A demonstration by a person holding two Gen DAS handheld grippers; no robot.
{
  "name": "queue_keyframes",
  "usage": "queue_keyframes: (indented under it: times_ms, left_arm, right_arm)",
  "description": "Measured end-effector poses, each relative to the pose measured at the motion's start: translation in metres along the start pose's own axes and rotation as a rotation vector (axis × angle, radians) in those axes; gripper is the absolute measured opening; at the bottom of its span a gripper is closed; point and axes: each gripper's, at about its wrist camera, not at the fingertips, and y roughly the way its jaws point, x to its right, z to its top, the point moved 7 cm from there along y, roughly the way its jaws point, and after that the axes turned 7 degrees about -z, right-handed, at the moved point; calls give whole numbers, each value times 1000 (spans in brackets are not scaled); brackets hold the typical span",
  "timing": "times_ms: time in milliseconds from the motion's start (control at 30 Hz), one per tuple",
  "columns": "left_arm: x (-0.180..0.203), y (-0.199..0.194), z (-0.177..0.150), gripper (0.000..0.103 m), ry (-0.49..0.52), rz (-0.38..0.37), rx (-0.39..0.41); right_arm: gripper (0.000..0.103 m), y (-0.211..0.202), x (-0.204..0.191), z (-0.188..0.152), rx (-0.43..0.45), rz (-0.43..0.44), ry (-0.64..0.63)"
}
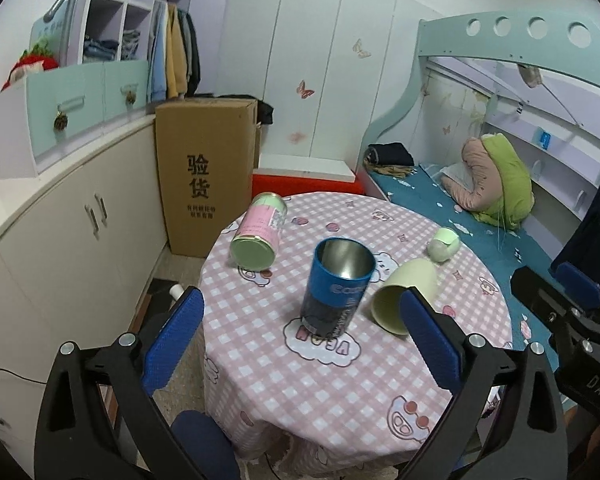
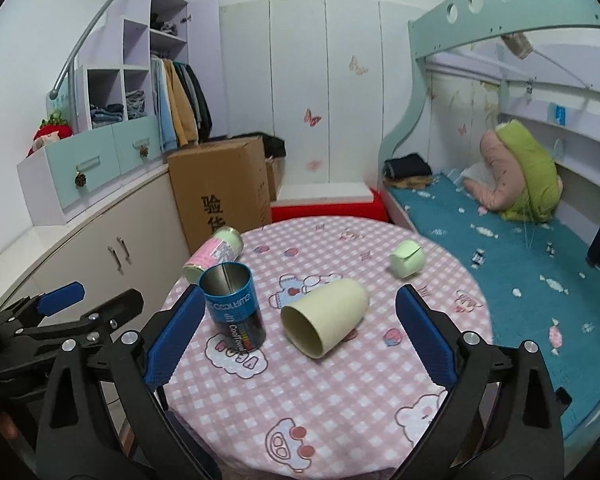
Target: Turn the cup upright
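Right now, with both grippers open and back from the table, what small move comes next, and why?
Probably ease the right gripper forward to straddle the pale yellow cup. It lies on its side, mouth toward the camera, between the open fingers in the right wrist view, while the blue can already stands upright.

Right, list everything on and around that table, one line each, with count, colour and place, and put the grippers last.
large cup: one, pale yellow-green, on its side at table centre, mouth toward the cameras
blue can: one, blue and black, open top, standing upright left of the large cup
pink tin: one, pink label with green ends, lying on its side at the table's far left
small cup: one, pale green, tipped over at the far right of the table
tablecloth: one, pink and white check with cartoon prints, over the round table
cardboard box: one, brown, on the floor behind the table
bed: one, teal sheet, right of the table
left gripper: open, blue pads, holding nothing
right gripper: open, blue pads, holding nothing
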Motion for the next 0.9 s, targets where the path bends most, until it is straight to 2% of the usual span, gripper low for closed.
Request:
queue_keyframes:
  times_ms: [367, 900]
  left_arm:
    - [25, -27, 4, 95, 83, 26, 120]
    - [32, -17, 8, 95, 100, 21, 127]
  right_arm:
    - [98, -25, 15, 0, 63, -21, -6]
    - [98, -11, 20, 0, 50, -24, -1]
